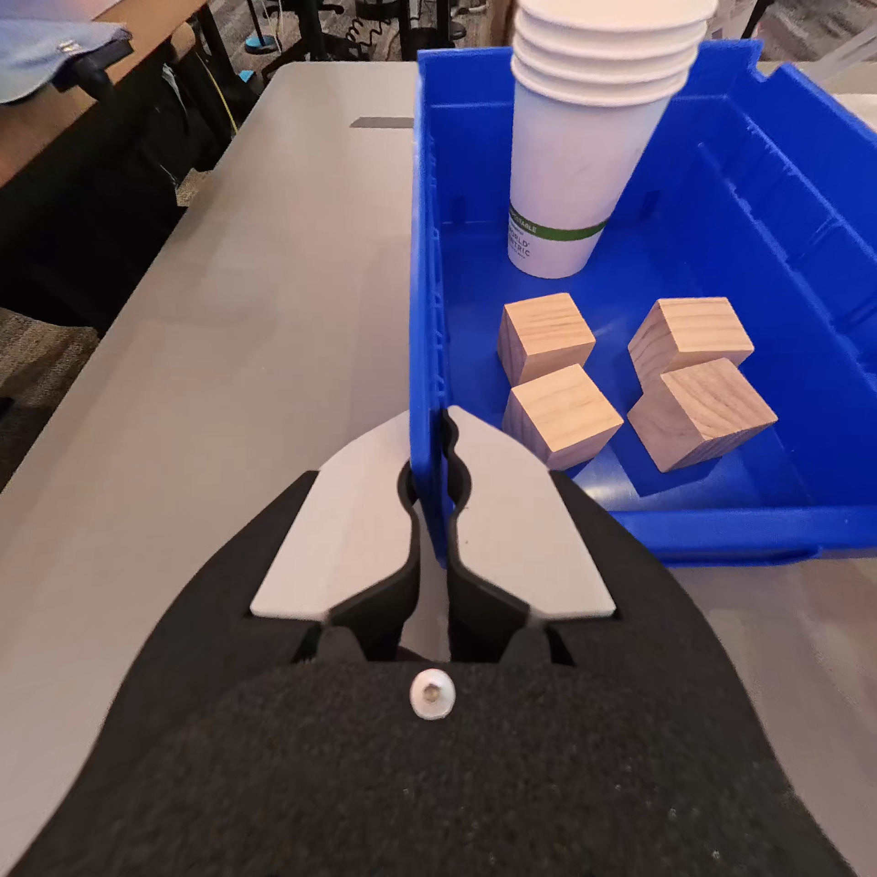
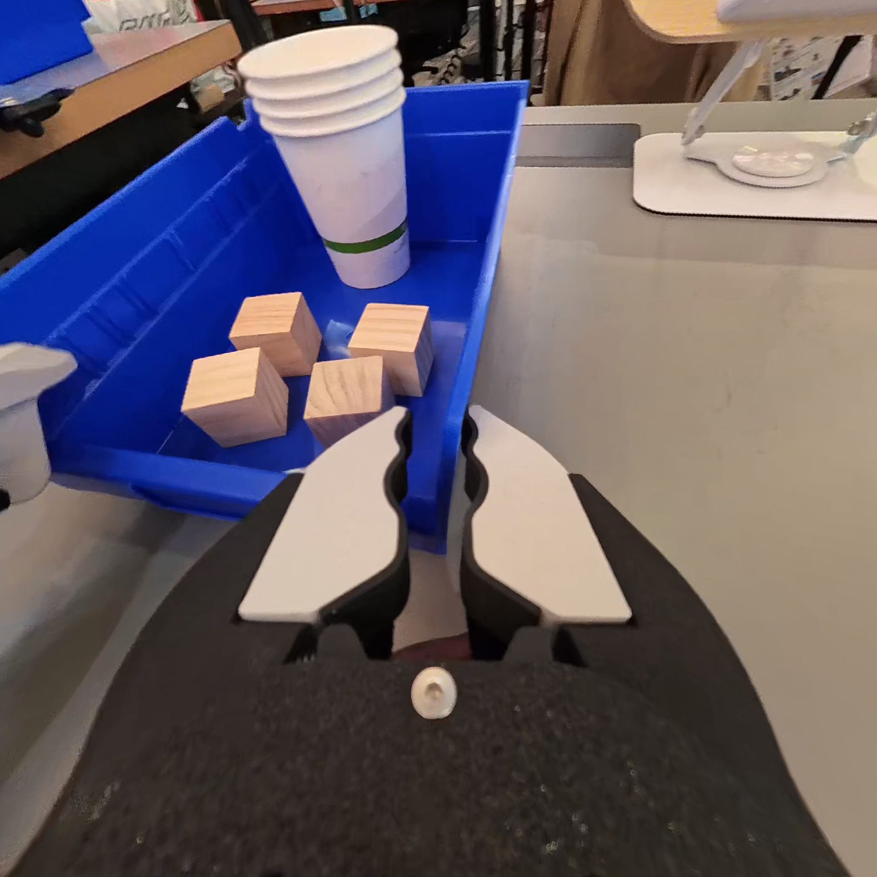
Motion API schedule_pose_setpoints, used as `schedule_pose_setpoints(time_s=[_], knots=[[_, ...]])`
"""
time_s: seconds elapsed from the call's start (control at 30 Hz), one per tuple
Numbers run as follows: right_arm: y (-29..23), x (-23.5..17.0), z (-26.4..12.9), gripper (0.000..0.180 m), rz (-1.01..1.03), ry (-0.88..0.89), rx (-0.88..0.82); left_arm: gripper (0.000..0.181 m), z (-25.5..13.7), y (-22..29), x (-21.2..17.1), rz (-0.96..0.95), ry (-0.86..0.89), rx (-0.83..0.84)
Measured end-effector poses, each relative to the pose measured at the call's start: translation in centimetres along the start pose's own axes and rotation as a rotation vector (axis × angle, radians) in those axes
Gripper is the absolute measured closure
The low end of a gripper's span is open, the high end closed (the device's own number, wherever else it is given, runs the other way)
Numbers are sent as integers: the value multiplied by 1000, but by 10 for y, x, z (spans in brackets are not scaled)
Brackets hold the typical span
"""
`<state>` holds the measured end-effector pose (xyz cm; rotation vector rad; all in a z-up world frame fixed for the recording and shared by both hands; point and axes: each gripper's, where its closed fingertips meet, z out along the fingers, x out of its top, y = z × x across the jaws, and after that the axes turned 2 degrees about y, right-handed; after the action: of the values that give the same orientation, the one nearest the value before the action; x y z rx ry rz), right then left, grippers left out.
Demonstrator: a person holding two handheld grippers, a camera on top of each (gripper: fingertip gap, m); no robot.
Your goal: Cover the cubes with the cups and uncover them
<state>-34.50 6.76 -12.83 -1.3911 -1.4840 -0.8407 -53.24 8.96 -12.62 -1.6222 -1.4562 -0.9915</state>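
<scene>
A blue plastic bin (image 1: pixel 783 247) stands on the grey table. In it lie several wooden cubes (image 1: pixel 545 337), close together and uncovered. Behind them stands an upright stack of several nested white paper cups (image 1: pixel 574 161) with a green band. My left gripper (image 1: pixel 427 415) straddles the bin's left wall near the front corner, jaws shut on it. In the right wrist view the bin (image 2: pixel 142 237), cubes (image 2: pixel 275 327) and cups (image 2: pixel 351 180) show again. My right gripper (image 2: pixel 439 410) straddles the bin's right wall, jaws against it. The left gripper's white finger (image 2: pixel 28 375) shows at the left edge.
The grey table (image 1: pixel 237 332) stretches left of the bin to its edge, with dark floor and a wooden desk (image 1: pixel 28 156) beyond. To the right of the bin is bare table (image 2: pixel 664 379). A white stand base (image 2: pixel 759 185) sits at the far right.
</scene>
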Motion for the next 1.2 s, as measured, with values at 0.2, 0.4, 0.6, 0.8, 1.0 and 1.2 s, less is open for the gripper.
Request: schedule_pose_setpoints(time_s=[0.2, 0.4, 0.6, 0.8, 1.0, 1.2], knots=[[31, 16, -50, 134, -48, 58, 120, 150, -45, 7, 40, -41, 213, 87], [178, 52, -145, 136, -145, 158, 42, 144, -100, 124, 46, -34, 297, -124], [359, 30, -192, 149, -106, 119, -164, 152, -126, 250, -15, 49, 305, -344], [415, -5, -164, 139, -41, 22, -259, 151, -122, 292, -22, 145, 253, -369], [419, -13, -137, 160, -61, -22, -269, 151, -110, 285, -34, 106, 210, -373], [426, -14, -143, 177, -84, 0, -310, 151, -108, 278, -37, 99, 190, -378]])
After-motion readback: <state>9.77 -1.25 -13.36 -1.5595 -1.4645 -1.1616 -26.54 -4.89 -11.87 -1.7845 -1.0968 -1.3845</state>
